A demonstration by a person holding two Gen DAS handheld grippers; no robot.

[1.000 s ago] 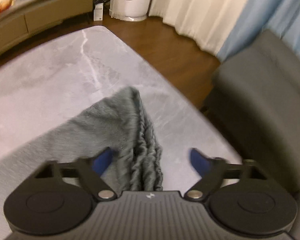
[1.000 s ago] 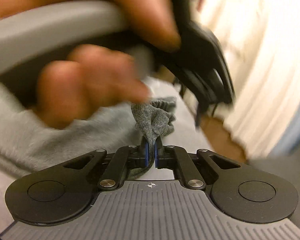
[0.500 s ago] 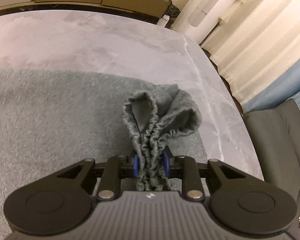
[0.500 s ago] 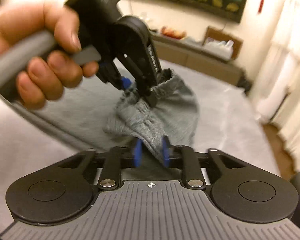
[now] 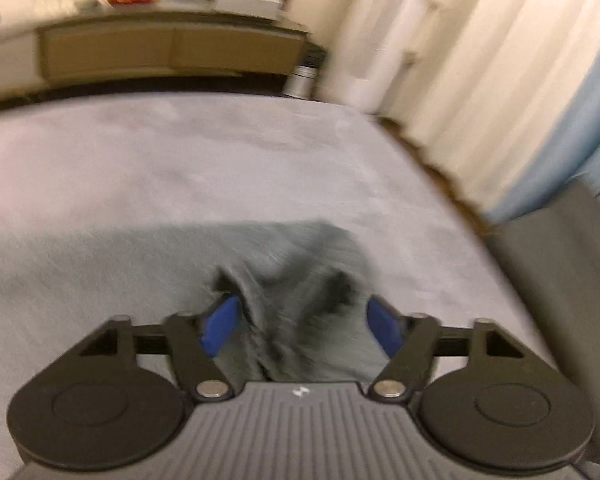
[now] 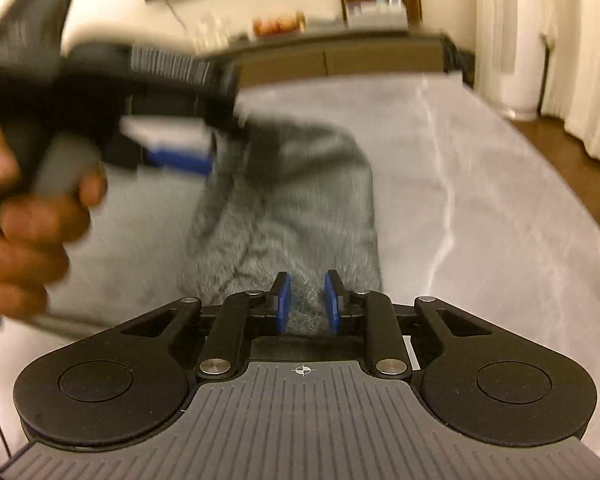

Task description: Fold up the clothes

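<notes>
A grey knitted garment (image 5: pixel 300 264) lies bunched on the grey marble table (image 5: pixel 220 152). My left gripper (image 5: pixel 302 326) is open just above it, blue pads wide apart, with the rumpled cloth lying loose between them. In the right wrist view the garment (image 6: pixel 300 200) stretches away from my right gripper (image 6: pixel 308 300), whose pads are closed on a thick fold at its near edge. A hand (image 6: pixel 28 216) holds the blurred left gripper (image 6: pixel 216 142) over the garment's far end. The table (image 6: pixel 500 208) edge runs along the right.
A low wooden sideboard (image 5: pixel 168 52) with clutter stands beyond the table. A white appliance (image 6: pixel 512 32) and cream curtains (image 5: pixel 480 60) are at the far right, with wood floor (image 6: pixel 572 152) below. A grey sofa (image 5: pixel 560 272) sits close to the table's right edge.
My left gripper has let go of the gathered cloth and opened wide. The garment has dropped onto the table. The right gripper still pinches its fold.
</notes>
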